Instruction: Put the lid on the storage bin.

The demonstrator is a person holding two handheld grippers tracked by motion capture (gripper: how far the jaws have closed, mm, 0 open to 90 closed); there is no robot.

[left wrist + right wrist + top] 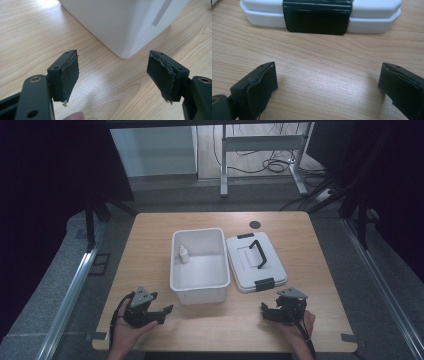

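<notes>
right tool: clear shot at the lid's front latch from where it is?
Probably yes. The right tool is open and faces the black latch on the lid straight on, with bare table between them and nothing in the way.

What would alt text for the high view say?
A white bin sits open mid-table with a small white bottle inside; its lid lies flat beside it. The left claw and right claw rest open nearer the person.

Matt wood-grain table [150,240], smooth white plastic bin [200,287], lid's glossy black latch [317,18].
</notes>
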